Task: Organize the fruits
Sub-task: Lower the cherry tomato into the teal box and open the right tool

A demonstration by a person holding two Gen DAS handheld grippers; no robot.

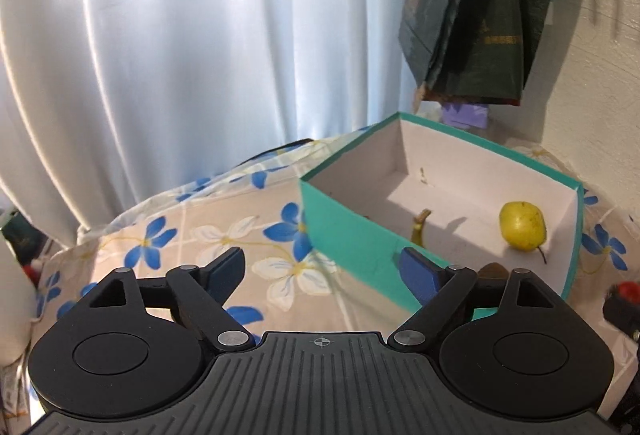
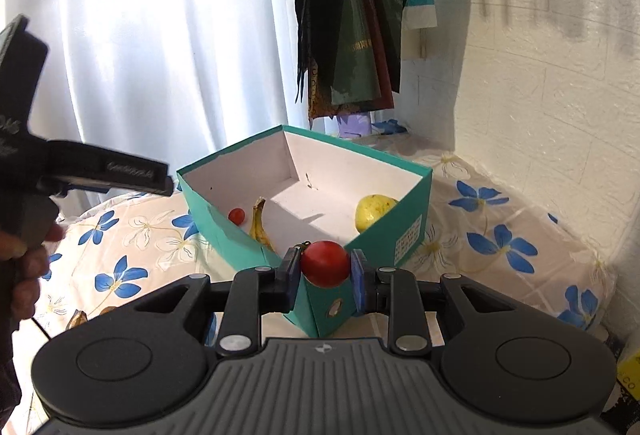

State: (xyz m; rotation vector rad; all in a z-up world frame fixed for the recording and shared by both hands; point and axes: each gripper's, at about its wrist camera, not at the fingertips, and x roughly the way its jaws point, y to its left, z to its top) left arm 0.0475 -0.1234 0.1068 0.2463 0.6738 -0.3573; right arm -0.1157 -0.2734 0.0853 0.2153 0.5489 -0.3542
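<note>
Red tomato [image 2: 324, 263] is clamped in my right claw [image 2: 325, 275], at 6 o'clock of the teal box [image 2: 224, 231]. Pear [image 1: 522, 225], banana [image 2: 260, 221] lie inside. My left claw [image 1: 322, 271] gapes, holding nothing.

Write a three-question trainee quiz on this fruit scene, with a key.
1. True or false: the right gripper holds a tomato.
2. Which fruit lies in the box beside the banana? A) small red fruit B) orange C) grapes
3. Fill in: the left gripper is ____, with nothing between its fingers.

Key: 1 true. 2 A, the small red fruit; the pear sits at the far end. 3 open.
</note>
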